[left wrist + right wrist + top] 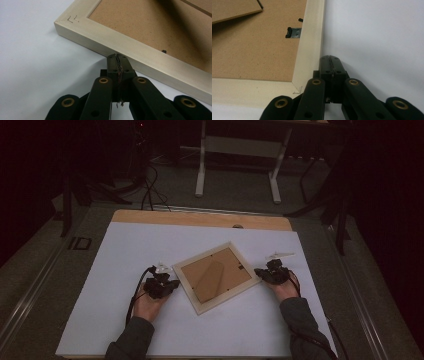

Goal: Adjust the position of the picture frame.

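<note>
High view: pale wooden picture frame (216, 277) face-down mid-surface (125, 250), brown backing up, long axis from 8 to 2 o'clock. Left gripper (167, 284) at its 9 o'clock, right gripper (263, 273) at 3.

Left gripper view: jaws closed, empty, tips against frame edge.

Right gripper view: closed, empty, beside frame.

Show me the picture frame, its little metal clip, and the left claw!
picture frame (200, 308): high view, pale wooden rim.
metal clip (293, 32): right gripper view, clip's middle.
left claw (117, 57): left gripper view, shut tips.

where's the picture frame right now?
In the high view the picture frame lies face down and askew at the middle of the white table, between the shut left gripper and right gripper.
</note>
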Demonstrator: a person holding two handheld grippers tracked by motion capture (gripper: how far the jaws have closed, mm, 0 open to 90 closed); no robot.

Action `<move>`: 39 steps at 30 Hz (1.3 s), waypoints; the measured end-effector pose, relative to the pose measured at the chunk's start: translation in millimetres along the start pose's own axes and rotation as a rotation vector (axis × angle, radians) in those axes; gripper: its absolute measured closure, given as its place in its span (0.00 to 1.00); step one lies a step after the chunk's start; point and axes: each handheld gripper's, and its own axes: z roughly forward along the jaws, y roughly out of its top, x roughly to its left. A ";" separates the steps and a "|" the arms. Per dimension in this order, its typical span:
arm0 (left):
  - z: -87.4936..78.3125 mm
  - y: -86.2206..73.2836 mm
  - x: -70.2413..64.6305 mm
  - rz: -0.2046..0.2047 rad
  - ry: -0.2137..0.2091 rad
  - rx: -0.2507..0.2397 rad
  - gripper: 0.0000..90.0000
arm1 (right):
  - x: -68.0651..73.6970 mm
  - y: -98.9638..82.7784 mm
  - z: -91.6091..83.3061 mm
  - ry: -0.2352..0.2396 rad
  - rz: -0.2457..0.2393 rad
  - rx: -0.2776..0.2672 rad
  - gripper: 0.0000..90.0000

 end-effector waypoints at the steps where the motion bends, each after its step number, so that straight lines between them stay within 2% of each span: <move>1: 0.2 0.6 0.4 0.002 0.003 0.003 1.00 | 0.1 -0.4 -0.4 0.000 -0.002 0.001 1.00; 18: 3.0 4.2 5.0 -0.003 0.009 -0.001 1.00 | 2.9 -5.3 -3.6 0.015 0.002 -0.004 1.00; 27: 6.8 11.1 10.5 -0.010 0.028 0.007 1.00 | 5.7 -9.5 -6.2 0.024 -0.003 -0.008 1.00; 39: 14.1 20.8 20.1 -0.019 0.041 0.007 1.00 | 11.3 -18.8 -11.3 0.040 0.019 -0.024 1.00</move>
